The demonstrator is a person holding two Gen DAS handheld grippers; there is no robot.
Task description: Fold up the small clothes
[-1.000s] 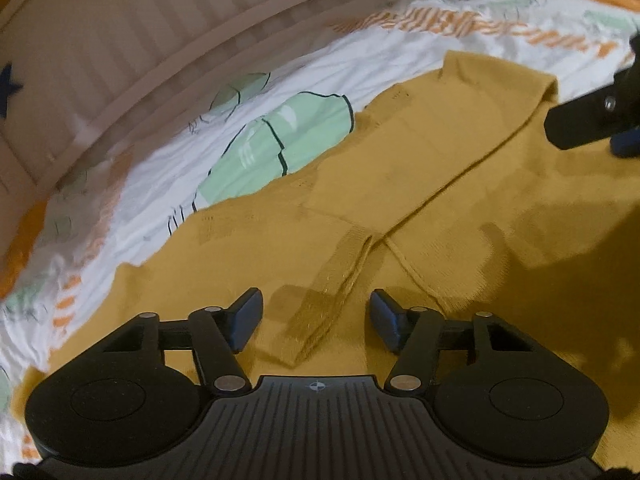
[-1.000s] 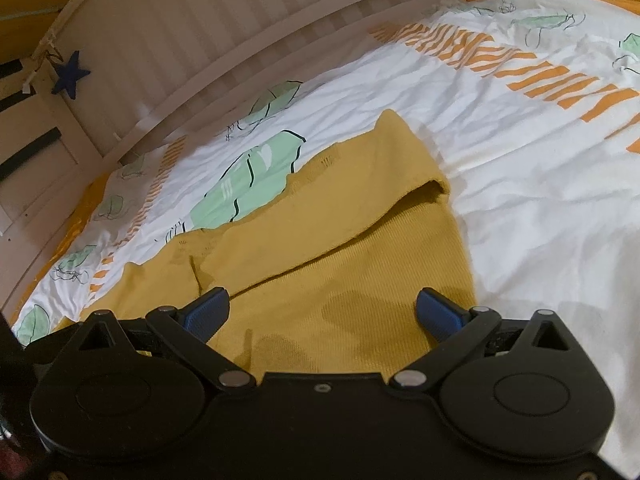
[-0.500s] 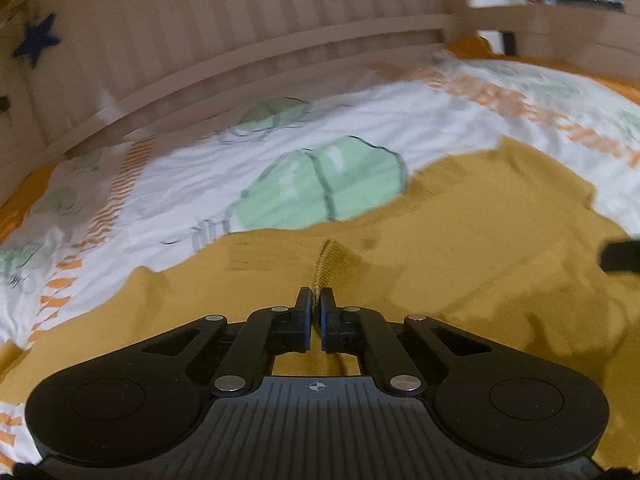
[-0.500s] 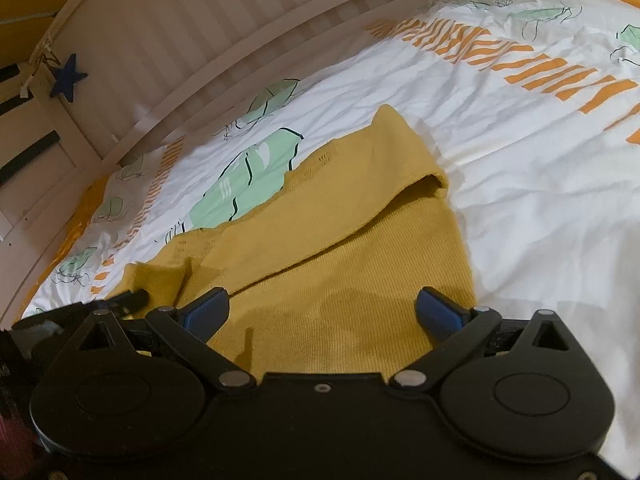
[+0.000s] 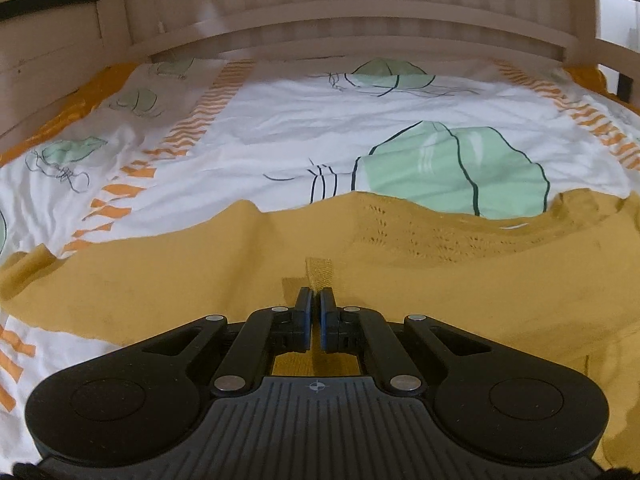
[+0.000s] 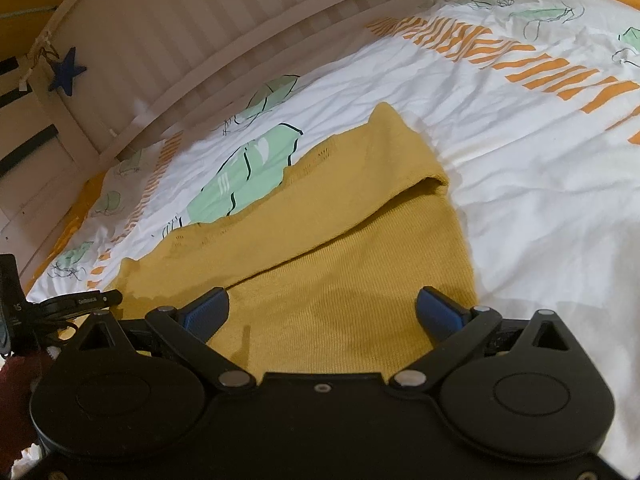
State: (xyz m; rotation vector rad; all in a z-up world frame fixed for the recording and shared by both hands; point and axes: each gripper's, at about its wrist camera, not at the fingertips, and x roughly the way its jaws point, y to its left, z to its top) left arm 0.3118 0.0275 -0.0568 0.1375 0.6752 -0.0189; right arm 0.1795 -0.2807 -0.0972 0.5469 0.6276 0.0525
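Mustard knit, soft and floppy-looking, the sweater [image 5: 400, 280] is lying across the near side of the bed [image 5: 320, 120], the left gripper [image 5: 315, 306] pinching its ribbed cuff [image 5: 319, 273] while the right gripper [image 6: 320, 312] is hovering spread wide over the hem.

- A bed [image 5: 280, 132], its white cover printed with green leaves and orange stripes, meets a pale slatted rail.
- A mustard knit garment [image 6: 360, 264] lies spread directly on the cover, one part folded across.
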